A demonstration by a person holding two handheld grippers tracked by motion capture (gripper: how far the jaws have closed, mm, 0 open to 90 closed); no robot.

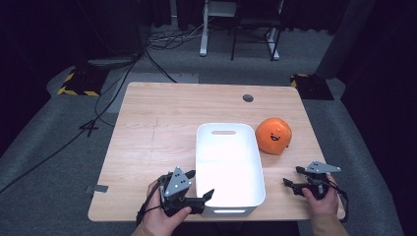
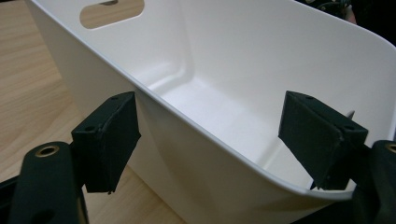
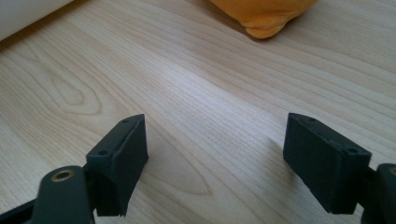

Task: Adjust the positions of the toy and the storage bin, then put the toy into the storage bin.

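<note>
A white plastic bin (image 1: 226,126) with a handle slot stands empty at the middle of the wooden table (image 1: 157,123). My left gripper (image 1: 200,183) is at the bin's near left corner. In the left gripper view its jaws (image 2: 212,140) straddle the bin's wall (image 2: 196,158), one pad outside and one inside, both apart from it, so it is open. An orange round plush toy with a smiling face (image 1: 274,135) lies right of the bin. My right gripper (image 1: 292,176) hovers low near the table's right front, open over bare wood (image 3: 215,154), with the plush toy (image 3: 261,14) ahead.
A small round grey grommet (image 1: 248,98) sits near the table's far edge. A strip of grey tape (image 1: 101,188) sticks out at the front left edge. Cables and stand legs lie on the floor beyond the table.
</note>
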